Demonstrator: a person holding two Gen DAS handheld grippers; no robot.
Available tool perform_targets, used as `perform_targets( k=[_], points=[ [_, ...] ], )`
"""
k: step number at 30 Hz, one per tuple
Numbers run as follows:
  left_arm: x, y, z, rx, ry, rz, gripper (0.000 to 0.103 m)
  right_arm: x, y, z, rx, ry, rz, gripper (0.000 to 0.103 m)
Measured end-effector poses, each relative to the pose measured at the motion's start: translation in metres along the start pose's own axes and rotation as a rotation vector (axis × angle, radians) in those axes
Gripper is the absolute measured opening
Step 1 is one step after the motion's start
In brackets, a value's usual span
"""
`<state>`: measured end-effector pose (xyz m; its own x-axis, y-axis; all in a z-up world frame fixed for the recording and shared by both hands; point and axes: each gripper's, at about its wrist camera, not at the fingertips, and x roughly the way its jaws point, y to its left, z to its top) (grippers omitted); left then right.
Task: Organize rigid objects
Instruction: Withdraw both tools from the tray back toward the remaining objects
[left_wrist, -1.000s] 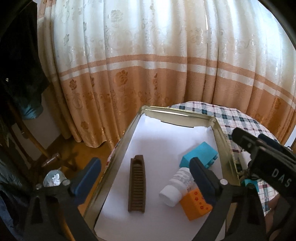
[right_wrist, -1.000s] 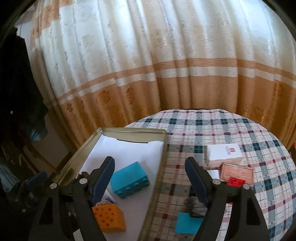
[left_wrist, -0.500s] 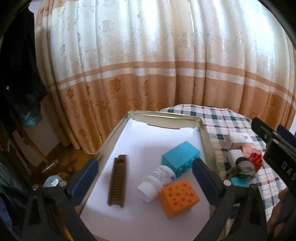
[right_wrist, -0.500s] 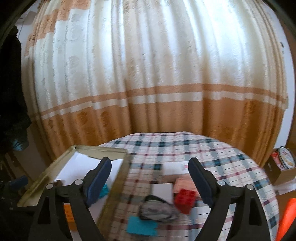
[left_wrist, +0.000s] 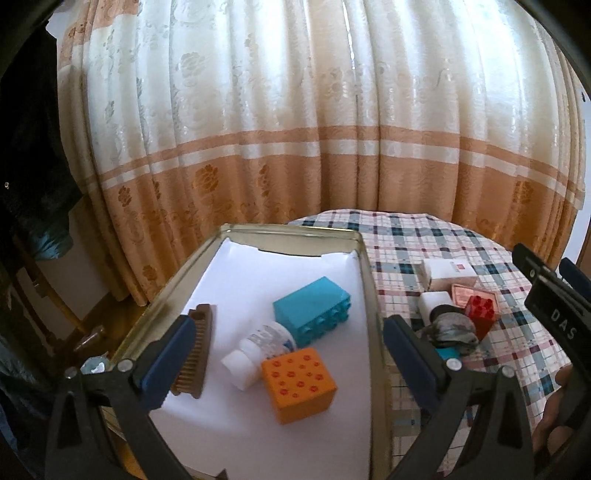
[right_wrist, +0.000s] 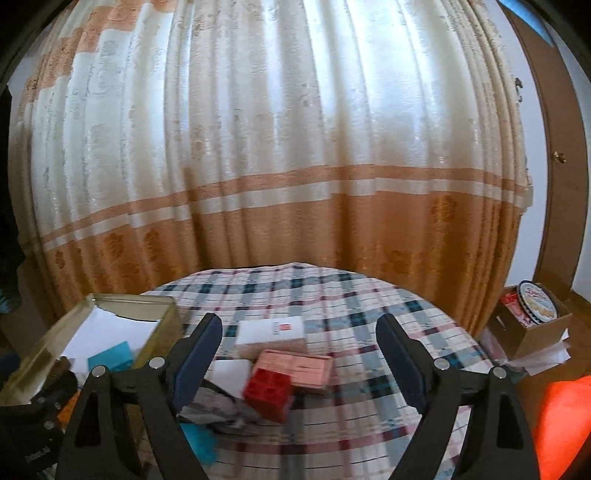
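A gold metal tray (left_wrist: 369, 280) lined with white paper holds a teal brick (left_wrist: 312, 310), an orange cube (left_wrist: 299, 384), a white bottle (left_wrist: 255, 350) on its side and a brown comb (left_wrist: 194, 350). My left gripper (left_wrist: 288, 350) is open and empty above them. On the checked cloth lie a red brick (right_wrist: 267, 393), a pink box (right_wrist: 299, 367), a white box (right_wrist: 271, 330), a grey crumpled thing (right_wrist: 221, 410) and a teal card (right_wrist: 197, 441). My right gripper (right_wrist: 299, 354) is open and empty above the red brick.
A cream and orange curtain (right_wrist: 277, 166) hangs behind the round table (right_wrist: 424, 332). A cardboard box with a round tin (right_wrist: 535, 314) stands on the floor at right. The right gripper's body (left_wrist: 554, 314) shows at the left view's right edge.
Both grippers have swung to the right and stayed open. The right gripper has moved from over the tray's edge to over the red brick and boxes.
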<state>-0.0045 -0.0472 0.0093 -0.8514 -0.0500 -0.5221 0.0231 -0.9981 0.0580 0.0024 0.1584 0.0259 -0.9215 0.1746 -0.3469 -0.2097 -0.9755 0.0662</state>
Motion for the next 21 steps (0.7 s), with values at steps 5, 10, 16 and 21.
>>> perform_targets(
  k=[5,10,16,21],
  points=[
    [-0.001,-0.01,-0.003,0.006,0.009,-0.01,0.102,-0.003,-0.011,0.001,0.002,-0.006,-0.019,0.087],
    [-0.005,-0.018,-0.005,0.006,-0.005,-0.016,0.102,-0.011,-0.019,0.001,-0.024,-0.029,-0.046,0.087],
    [-0.002,-0.029,-0.009,0.036,0.009,-0.025,0.102,-0.015,-0.039,0.001,-0.028,-0.037,-0.105,0.087],
    [-0.003,-0.039,-0.011,0.051,0.019,-0.036,0.102,-0.017,-0.055,0.0,0.016,-0.033,-0.12,0.087]
  ],
)
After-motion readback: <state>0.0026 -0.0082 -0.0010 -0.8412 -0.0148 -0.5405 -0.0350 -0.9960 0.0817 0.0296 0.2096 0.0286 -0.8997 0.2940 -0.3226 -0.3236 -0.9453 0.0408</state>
